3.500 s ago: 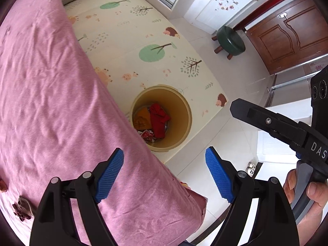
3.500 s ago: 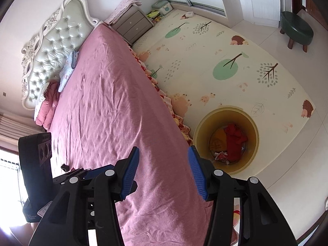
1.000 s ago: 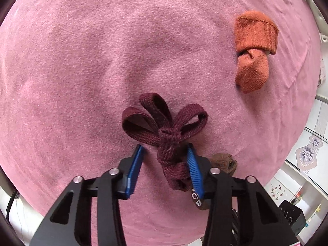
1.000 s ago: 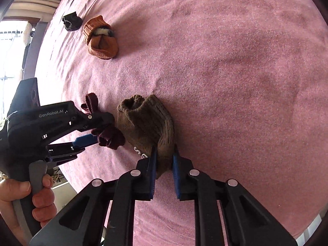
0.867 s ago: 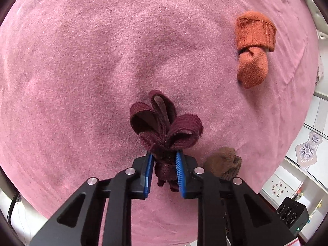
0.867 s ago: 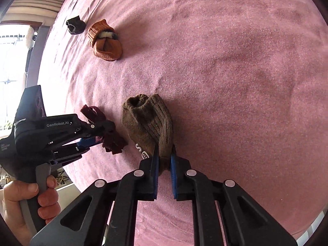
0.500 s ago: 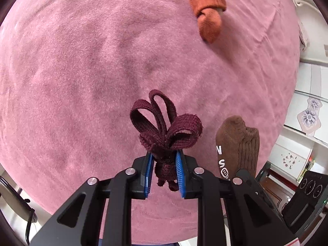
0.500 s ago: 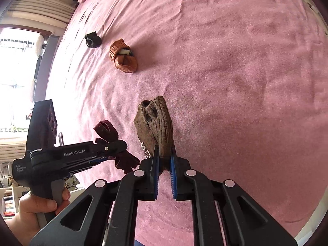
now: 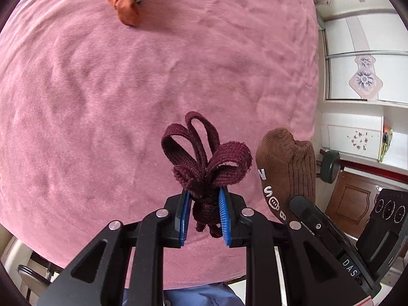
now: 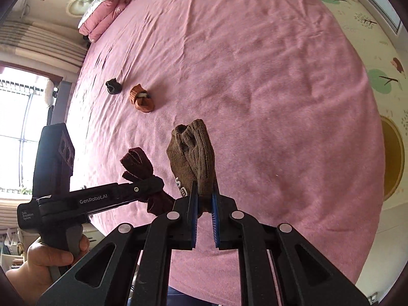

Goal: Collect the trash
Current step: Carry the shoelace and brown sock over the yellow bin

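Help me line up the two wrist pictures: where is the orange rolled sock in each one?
Left wrist: orange rolled sock lies top left on the pink bedspread.
Right wrist: left of centre, beside a small black item.
Shared landmark: the brown sock held by the right gripper.

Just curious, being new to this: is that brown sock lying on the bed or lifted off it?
Lifted. The brown sock stands up from the right hand-held gripper, whose jaws pinch its lower end above the pink bed.
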`<state>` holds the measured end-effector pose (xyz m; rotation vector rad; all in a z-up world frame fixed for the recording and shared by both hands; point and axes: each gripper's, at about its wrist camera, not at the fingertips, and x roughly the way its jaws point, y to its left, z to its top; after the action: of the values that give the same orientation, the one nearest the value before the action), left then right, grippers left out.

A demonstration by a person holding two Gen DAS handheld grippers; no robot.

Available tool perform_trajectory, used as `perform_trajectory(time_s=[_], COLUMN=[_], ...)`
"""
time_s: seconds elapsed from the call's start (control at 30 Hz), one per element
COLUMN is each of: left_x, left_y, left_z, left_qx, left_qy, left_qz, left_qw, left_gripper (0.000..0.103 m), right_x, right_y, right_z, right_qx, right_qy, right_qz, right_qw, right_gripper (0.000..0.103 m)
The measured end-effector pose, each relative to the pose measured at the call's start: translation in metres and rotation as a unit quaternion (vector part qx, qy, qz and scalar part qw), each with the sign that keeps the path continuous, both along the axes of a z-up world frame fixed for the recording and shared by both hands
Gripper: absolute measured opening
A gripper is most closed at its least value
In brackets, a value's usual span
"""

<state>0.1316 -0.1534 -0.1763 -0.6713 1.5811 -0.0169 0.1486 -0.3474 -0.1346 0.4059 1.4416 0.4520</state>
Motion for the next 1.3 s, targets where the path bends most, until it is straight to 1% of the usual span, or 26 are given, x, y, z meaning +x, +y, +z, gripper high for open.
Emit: perform_trajectory(time_s=[0.1, 0.2, 0.37, 0.53, 0.7, 0.8, 0.97, 1.07, 1.13, 1.3], left_x=[0.004, 0.010, 0.012, 0.015, 0.028, 0.039, 0.063, 0.074, 0.079, 0.092], left_y=[-0.027, -0.052, -0.095, -0.145, -0.195, -0.226, -0.287, -0.322, -0.340, -0.375], left_z=[0.006, 0.005, 0.004, -0.001, -0.009, -0.011, -0.010, -0.012, -0.016, -0.025], left_qx=[-0.002, 0.000, -0.002, -0.001, -0.003, -0.004, -0.018, -0.026, -0.028, -0.040], left_qy=[-0.004, -0.006, -0.001, 0.003, 0.004, -0.001, -0.019, -0.025, -0.025, -0.021], left_qz=[-0.031, -0.065, -0.121, -0.180, -0.224, -0.249, -0.291, -0.313, -0.323, -0.336], left_qw=[0.9995, 0.9979, 0.9927, 0.9837, 0.9746, 0.9686, 0.9565, 0.9492, 0.9456, 0.9407], left_gripper=[0.021, 0.021, 0.021, 0.021, 0.021, 0.021, 0.021, 0.021, 0.021, 0.021], right_x=[-0.013, -0.025, -0.044, -0.057, -0.065, -0.065, -0.066, -0.064, -0.061, -0.053], right_y=[-0.030, -0.060, -0.111, -0.162, -0.216, -0.253, -0.311, -0.336, -0.348, -0.368], right_z=[0.002, 0.000, -0.005, -0.009, -0.015, -0.021, -0.029, -0.031, -0.033, -0.039], right_qx=[0.001, -0.002, 0.001, 0.001, -0.004, -0.013, -0.019, -0.024, -0.030, -0.045], right_qy=[-0.002, 0.000, 0.007, 0.009, 0.007, 0.005, 0.000, -0.005, -0.007, -0.011], right_qz=[-0.030, -0.061, -0.120, -0.172, -0.222, -0.258, -0.314, -0.334, -0.341, -0.341], right_qw=[1.000, 0.998, 0.993, 0.985, 0.975, 0.966, 0.949, 0.942, 0.940, 0.939], right_gripper=[0.009, 0.009, 0.009, 0.009, 0.009, 0.009, 0.009, 0.009, 0.009, 0.009])
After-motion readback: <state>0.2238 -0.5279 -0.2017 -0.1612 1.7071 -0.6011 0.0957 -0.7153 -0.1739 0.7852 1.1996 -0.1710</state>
